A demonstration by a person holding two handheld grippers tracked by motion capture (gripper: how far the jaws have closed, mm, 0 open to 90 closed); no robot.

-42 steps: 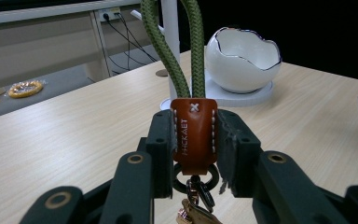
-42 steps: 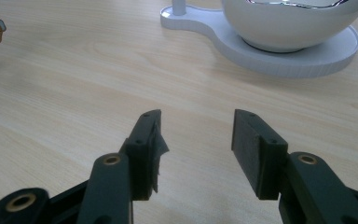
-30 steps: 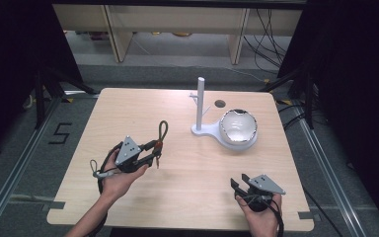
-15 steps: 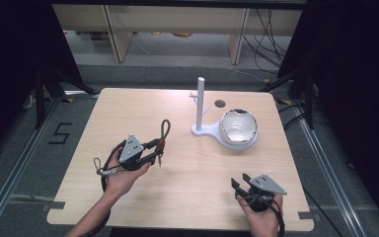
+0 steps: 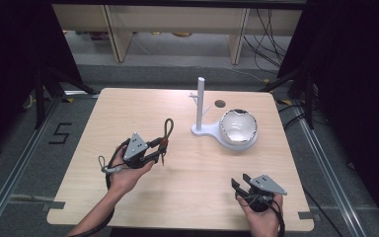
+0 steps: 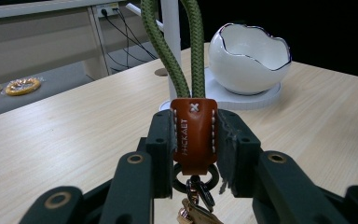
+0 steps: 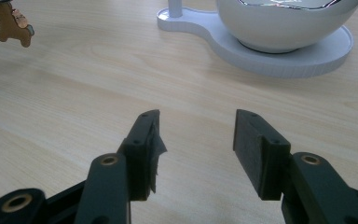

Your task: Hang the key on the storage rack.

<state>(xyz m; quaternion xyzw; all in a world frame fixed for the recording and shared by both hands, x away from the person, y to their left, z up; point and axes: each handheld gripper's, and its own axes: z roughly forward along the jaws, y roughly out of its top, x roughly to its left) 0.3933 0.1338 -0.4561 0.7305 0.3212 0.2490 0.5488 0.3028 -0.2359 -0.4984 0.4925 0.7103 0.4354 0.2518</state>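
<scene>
Keychain sits clamped by its leather tab in the left gripper, right gripper gaping idle, so next I'd guess loop onto the stand ahead.

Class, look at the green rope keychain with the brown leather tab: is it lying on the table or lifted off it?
Lifted off. The left gripper has its jaws shut on the green rope keychain's brown leather tab, holding the loop upright above the light wooden table.
</scene>
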